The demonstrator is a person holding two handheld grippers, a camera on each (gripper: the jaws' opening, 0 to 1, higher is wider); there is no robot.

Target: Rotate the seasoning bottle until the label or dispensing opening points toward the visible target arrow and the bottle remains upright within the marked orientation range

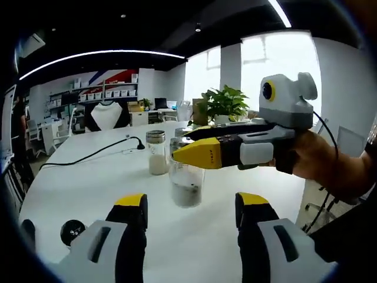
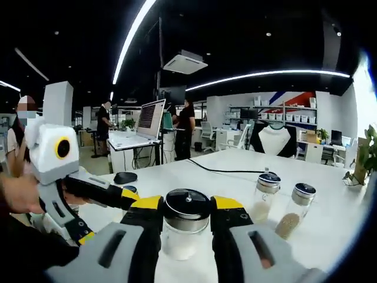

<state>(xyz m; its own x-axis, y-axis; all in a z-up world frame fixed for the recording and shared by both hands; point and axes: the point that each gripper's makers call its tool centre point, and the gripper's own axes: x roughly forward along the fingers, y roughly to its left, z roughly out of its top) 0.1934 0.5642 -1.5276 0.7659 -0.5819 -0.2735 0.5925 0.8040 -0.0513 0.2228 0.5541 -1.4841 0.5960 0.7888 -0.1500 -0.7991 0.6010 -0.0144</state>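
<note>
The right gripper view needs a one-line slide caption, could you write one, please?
Right tongs close on a bottle; two more bottles stand beside.

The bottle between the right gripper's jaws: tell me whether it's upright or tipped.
Upright. In the right gripper view the seasoning bottle stands with its black lid on top, between the right gripper jaws; in the left gripper view its base rests flat on the white table.

Yellow tips are seen on the grey right gripper (image 2: 186, 213). The seasoning bottle (image 2: 184, 227) is clear, with a black and silver cap. The table (image 1: 88, 183) is white.
</note>
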